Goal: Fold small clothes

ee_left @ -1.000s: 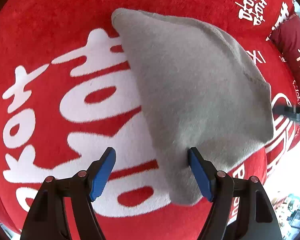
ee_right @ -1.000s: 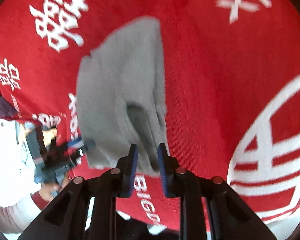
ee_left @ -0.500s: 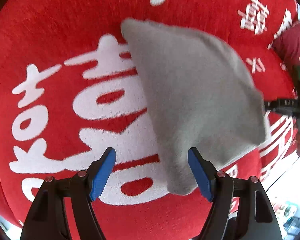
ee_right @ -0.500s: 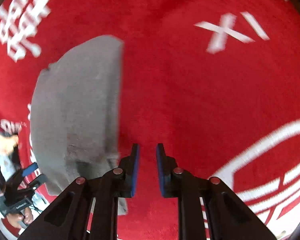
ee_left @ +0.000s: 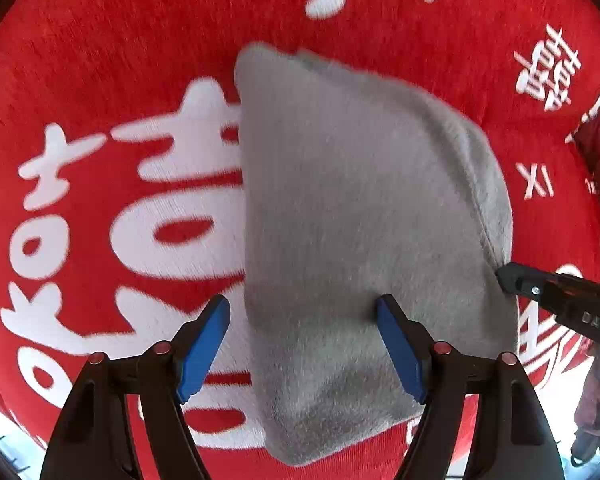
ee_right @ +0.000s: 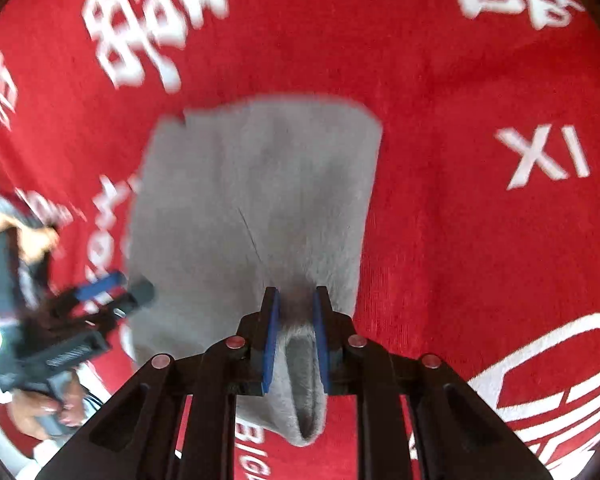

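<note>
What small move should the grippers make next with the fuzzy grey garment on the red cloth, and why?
Probably close the left gripper: its blue pads stand wide apart astride the fuzzy grey garment's near corner, gripping nothing, while the right gripper already pinches the opposite edge. Both corners are needed to lift a fold across the red cloth.

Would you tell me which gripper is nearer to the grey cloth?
Right. The right gripper is shut on an edge fold of the grey cloth; the left gripper is open, straddling its near corner without gripping.

Bright daylight is flooding both fisheye shots, edges are bending hard, and motion blur is smearing the right-wrist view.
</note>
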A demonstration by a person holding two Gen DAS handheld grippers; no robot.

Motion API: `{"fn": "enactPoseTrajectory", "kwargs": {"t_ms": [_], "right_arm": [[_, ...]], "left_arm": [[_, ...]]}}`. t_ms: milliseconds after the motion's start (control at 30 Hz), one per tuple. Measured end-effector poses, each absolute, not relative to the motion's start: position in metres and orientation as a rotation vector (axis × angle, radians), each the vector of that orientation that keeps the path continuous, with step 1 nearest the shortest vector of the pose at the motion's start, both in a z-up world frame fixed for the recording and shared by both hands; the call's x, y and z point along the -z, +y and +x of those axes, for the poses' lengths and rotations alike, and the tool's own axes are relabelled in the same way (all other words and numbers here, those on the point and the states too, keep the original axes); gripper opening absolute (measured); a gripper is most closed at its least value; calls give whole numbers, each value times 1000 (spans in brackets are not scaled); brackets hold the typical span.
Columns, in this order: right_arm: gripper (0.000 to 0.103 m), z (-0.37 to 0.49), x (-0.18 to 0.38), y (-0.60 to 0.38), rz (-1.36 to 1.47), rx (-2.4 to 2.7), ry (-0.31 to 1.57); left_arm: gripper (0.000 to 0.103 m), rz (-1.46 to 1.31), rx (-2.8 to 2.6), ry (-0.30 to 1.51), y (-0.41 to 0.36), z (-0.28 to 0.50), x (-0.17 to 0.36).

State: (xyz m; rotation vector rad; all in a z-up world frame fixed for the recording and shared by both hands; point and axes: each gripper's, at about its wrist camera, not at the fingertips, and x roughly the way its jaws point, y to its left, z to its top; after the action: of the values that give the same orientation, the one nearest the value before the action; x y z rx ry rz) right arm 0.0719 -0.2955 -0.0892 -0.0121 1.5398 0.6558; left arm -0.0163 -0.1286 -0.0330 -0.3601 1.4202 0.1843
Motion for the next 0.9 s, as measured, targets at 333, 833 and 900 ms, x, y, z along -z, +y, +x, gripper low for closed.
{"fn": "enactPoseTrajectory", "kwargs": {"t_ms": [333,833,900], "right_arm": [[42,74,96,-317,83,-650,1595],[45,75,93,-325,98,-649,1611],[45,75,93,-325,100,-649,1612]], "left_arm": [[76,-355,-181,1469,-134,-26,45],[89,-333,-195,1495,-132,-26,54],[94,-334,-200,1499,-134,-26,55]]}}
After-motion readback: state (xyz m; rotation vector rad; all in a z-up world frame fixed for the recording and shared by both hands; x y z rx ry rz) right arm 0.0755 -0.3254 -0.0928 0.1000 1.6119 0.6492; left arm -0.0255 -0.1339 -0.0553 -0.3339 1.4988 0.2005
